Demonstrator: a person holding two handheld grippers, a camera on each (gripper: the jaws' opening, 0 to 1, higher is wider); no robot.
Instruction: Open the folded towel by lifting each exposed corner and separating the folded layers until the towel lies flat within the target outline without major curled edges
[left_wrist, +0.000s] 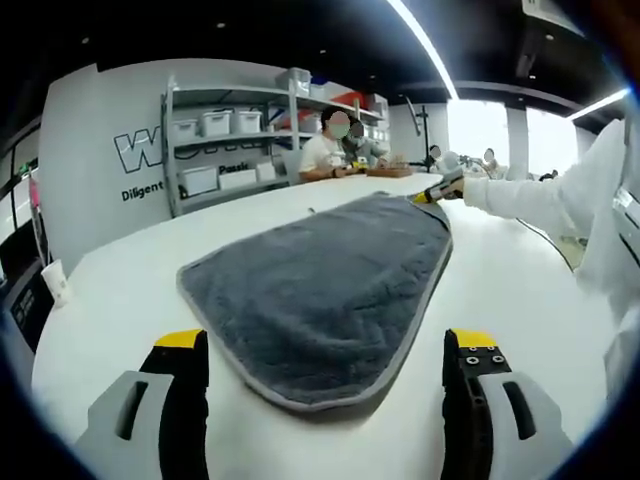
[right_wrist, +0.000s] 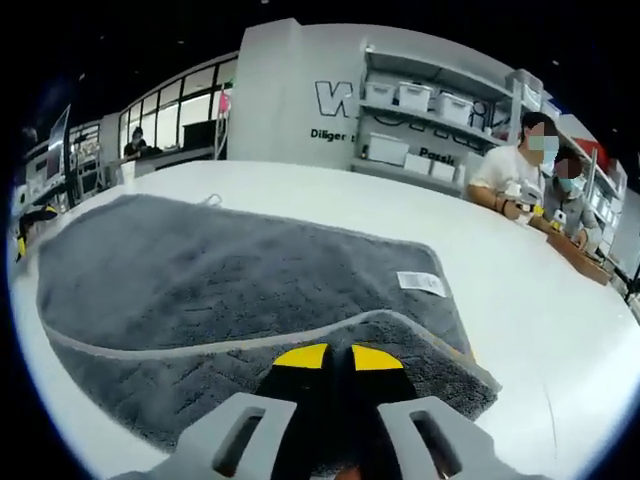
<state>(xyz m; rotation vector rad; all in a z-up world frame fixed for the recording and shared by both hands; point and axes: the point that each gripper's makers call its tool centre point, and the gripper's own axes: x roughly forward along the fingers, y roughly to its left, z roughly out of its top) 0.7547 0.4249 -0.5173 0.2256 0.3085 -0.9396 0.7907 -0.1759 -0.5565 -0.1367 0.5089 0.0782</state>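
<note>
A grey towel (left_wrist: 320, 280) with a lighter trim lies spread on the white table (left_wrist: 120, 290). My left gripper (left_wrist: 325, 345) stands open at the towel's near end, its jaws wide apart on either side of the corner and holding nothing. At the towel's far corner is my right gripper (left_wrist: 440, 190), held by a person in a white sleeve. In the right gripper view, my right gripper (right_wrist: 338, 357) has its yellow-tipped jaws shut together on the towel (right_wrist: 230, 270), at the edge of a layer folded over along a curved trim line. A white label (right_wrist: 420, 282) lies on the towel.
Shelves with white bins (left_wrist: 215, 125) stand against the wall behind the table. Two people (right_wrist: 540, 170) sit at the table's far side. A white cup (left_wrist: 55, 282) stands near the left edge. The table (right_wrist: 560, 330) is bare white around the towel.
</note>
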